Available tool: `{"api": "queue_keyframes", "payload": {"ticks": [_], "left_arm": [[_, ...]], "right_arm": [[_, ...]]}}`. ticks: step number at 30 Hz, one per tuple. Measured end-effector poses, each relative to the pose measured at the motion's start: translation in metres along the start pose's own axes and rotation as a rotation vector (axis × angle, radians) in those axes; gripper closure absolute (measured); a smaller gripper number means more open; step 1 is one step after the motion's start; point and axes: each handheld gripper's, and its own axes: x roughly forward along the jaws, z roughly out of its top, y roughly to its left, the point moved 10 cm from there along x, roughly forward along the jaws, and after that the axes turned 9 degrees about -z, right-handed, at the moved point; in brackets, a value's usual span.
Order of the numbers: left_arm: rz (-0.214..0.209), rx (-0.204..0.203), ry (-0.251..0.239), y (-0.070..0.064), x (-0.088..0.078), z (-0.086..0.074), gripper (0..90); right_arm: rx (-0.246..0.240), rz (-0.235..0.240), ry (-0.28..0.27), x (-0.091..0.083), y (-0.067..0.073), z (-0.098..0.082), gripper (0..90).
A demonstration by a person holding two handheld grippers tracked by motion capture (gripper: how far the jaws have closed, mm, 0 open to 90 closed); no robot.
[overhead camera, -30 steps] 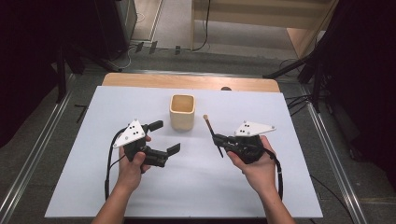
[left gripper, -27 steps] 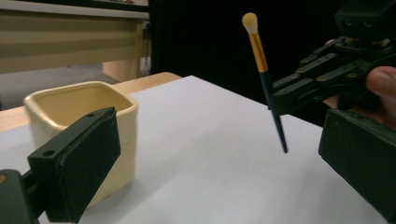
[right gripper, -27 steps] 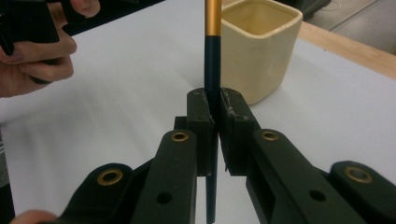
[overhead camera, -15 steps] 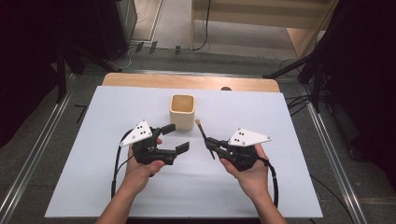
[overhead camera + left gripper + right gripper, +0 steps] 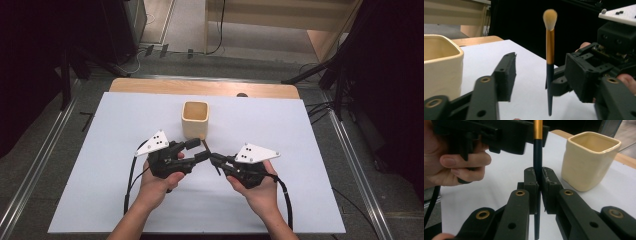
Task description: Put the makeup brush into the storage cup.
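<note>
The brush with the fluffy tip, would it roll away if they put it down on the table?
Probably: the brush has a thin round handle, so it could roll. It looks stiff and light, standing straight in the right gripper. Its fluffy tip likely bends.

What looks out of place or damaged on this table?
Nothing stands out. The cup stands upright and whole on the white sheet. The right gripper holds the brush upright between the left gripper's jaws, which have just been closing without touching it.
</note>
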Motion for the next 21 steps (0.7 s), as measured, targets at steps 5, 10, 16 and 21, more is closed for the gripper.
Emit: {"api": "queue_keyframes", "payload": {"ticks": [5, 10, 16, 21], "left_arm": [[-0.019, -0.013, -0.005, -0.0040, 0.0041, -0.0009, 54.3], [-0.027, -0.020, -0.007, -0.0042, 0.0050, -0.0015, 61.0], [-0.044, -0.041, -0.011, -0.0031, 0.0045, -0.0019, 68.5], [-0.053, -0.043, -0.014, -0.0033, 0.0049, -0.0021, 73.9]], "right_arm": [[0.000, 0.012, -0.009, 0.0042, 0.0069, -0.0008, 84.5], [-0.004, 0.019, -0.015, 0.0062, 0.0108, -0.0005, 84.5], [0.008, 0.019, -0.021, 0.0062, 0.0108, 0.0002, 84.5], [0.012, 0.023, -0.022, 0.0064, 0.0110, 0.0004, 84.5]]}}
